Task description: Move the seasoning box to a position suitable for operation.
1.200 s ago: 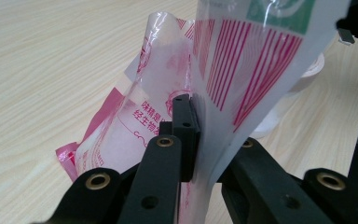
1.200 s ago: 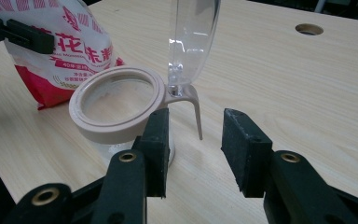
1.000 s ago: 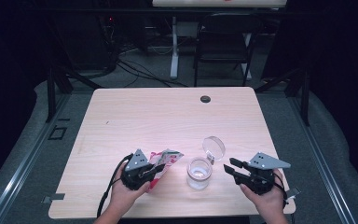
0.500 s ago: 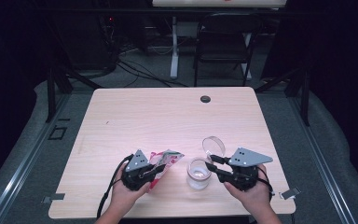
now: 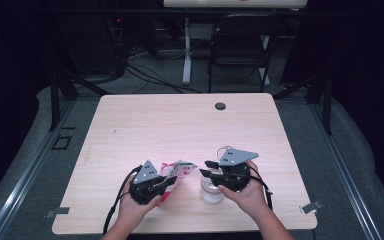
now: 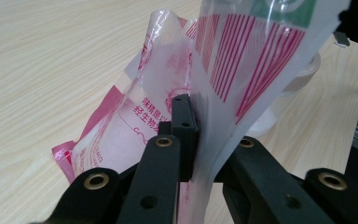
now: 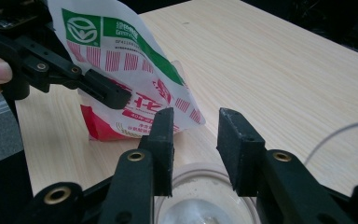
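Near the tabletop's front edge, left of centre, your left gripper (image 5: 166, 181) is clamped on the pink-and-white packet (image 6: 242, 56), pinching only a thin fold of film; if you tug or tilt, the film could slide out of the pads or tear. Just to the right, the glass jar (image 5: 212, 191) stands open below your right gripper (image 7: 195, 142), whose jaws are apart with nothing between them, having just been opening slightly. A low pass could knock the jar over; a badly aimed packet mouth could spill onto the tabletop (image 5: 180, 120).
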Motion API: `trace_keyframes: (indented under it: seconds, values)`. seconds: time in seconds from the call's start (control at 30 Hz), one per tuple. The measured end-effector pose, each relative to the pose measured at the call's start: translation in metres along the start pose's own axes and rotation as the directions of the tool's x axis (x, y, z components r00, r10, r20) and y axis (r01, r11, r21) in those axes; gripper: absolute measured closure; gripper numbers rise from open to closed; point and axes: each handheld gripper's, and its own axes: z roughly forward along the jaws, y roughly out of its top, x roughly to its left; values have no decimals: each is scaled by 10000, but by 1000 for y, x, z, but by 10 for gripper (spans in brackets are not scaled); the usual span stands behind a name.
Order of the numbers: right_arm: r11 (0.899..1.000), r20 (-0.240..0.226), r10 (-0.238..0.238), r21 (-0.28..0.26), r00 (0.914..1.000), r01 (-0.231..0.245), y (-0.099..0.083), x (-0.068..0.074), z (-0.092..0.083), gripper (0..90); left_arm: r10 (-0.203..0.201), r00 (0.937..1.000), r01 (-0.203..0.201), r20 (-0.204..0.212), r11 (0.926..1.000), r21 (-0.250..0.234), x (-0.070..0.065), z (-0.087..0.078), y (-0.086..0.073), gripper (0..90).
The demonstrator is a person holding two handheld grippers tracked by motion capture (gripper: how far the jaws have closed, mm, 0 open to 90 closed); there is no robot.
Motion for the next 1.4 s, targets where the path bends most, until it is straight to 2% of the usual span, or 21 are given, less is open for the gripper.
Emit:
trace_keyframes:
  seconds: [0.17,0.37,0.6,0.77,1.0,1.23,1.4]
  values:
    - [9998,-111,-74,177,9999,76,4,1,16,610,-14,10000,14,2,10000,3,-1,0,0,865]
    - [9990,-251,-140,416,9996,151,7,1,31,592,-56,10000,56,-27,10000,-50,-1,-1,-2,865]
    - [9975,-480,-398,561,9981,425,12,4,40,589,-76,9999,75,-67,9999,-76,-1,-2,-3,863]
    - [9946,-505,-669,764,9965,707,15,8,44,638,-46,9999,46,-100,10000,-44,-2,-2,-4,852]
    - [9907,-566,-894,977,9944,947,18,10,47,759,-80,9999,80,-150,10000,-36,-1,-4,-6,850]
    - [9883,-842,-1012,1060,9913,1099,19,11,46,897,-147,9998,146,-165,9999,-59,-1,-5,-6,850]
    - [9859,-892,-1168,1098,9891,1263,19,13,46,900,-108,9998,107,-150,9999,-108,-1,-5,-6,848]
